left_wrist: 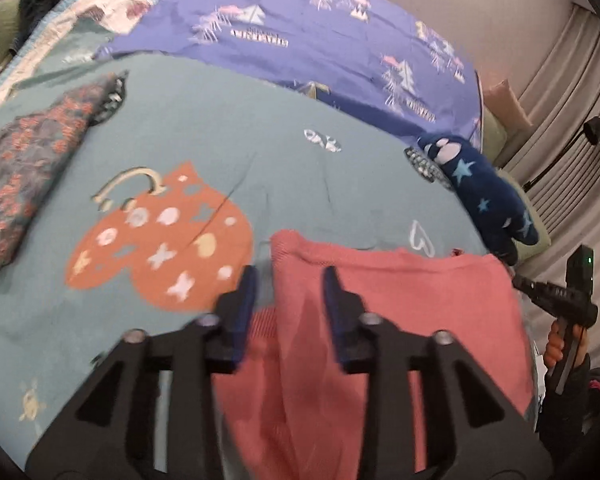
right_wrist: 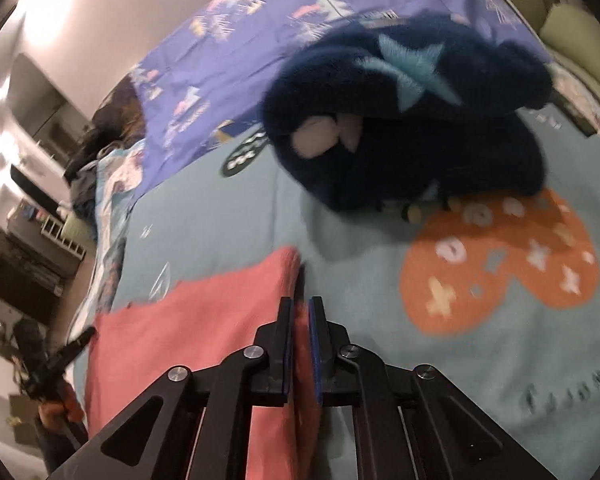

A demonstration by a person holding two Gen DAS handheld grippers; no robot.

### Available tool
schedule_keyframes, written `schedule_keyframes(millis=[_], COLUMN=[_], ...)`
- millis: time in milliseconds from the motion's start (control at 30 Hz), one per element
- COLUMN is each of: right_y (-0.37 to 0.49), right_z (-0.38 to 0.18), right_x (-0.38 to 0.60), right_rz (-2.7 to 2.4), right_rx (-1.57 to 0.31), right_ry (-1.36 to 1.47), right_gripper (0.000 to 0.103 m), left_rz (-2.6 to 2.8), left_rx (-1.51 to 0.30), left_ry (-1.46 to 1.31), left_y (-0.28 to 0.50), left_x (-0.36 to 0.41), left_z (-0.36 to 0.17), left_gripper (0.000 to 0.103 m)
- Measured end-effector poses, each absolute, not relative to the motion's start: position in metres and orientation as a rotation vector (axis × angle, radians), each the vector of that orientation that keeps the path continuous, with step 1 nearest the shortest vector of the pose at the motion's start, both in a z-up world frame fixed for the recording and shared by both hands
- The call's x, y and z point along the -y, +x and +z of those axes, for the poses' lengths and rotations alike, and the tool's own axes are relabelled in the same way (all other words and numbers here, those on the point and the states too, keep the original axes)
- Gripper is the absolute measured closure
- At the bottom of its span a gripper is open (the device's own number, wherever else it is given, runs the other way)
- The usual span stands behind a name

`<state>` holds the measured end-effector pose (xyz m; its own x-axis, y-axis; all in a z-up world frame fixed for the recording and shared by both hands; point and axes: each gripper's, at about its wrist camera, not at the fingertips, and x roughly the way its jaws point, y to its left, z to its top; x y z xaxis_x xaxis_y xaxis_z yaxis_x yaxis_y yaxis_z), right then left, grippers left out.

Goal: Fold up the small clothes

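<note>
Pink knit garment (left_wrist: 380, 320) lies spread on my teal blanket (left_wrist: 220, 128), close under both tools. My left gripper (left_wrist: 288, 280) hangs over its left edge with jaws parted, pinching nothing. My right gripper (right_wrist: 299, 308) has its jaws nearly together, with the pink cloth's right edge caught between the pads. A folded floral piece (left_wrist: 24, 176) sits far left, well apart, and a navy star-patterned plush garment (right_wrist: 412, 120) rests beyond the pink one.

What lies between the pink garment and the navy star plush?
Only bare teal blanket separates the pink garment from the navy star plush; the right wrist view shows it.
</note>
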<state>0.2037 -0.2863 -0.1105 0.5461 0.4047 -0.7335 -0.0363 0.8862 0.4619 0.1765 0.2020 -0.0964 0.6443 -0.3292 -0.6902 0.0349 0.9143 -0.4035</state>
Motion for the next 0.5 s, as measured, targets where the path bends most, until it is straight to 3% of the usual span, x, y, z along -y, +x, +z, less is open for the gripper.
schedule_keyframes(millis=[33,233,367,500], right_y=[0.193,0.115,0.093,0.078], right_z=[-0.108,-0.103,-0.133,-0.122], right_x=[0.286,0.27,0.258,0.267], right_rz=[0.277,0.365,0.209,0.137], right_rx=[-0.963,-0.97,-1.093,-1.065], right_ry=[0.411,0.36,0.212,0.27], right_gripper=[0.09,0.086,0.08,0.08], left_rz=[-0.218,-0.356,-0.322,-0.282], left_rx=[-0.835,-0.827,-0.957,-0.97], left_ry=[-0.367,-0.307,-0.19,-0.221], left_y=[0.166,0.094,0.065,0.047], left_x=[-0.203,-0.186,-0.167,-0.175], left_z=[-0.091,-0.073,-0.108,-0.117], left_gripper=[0.055,0.051,0.046,0.046])
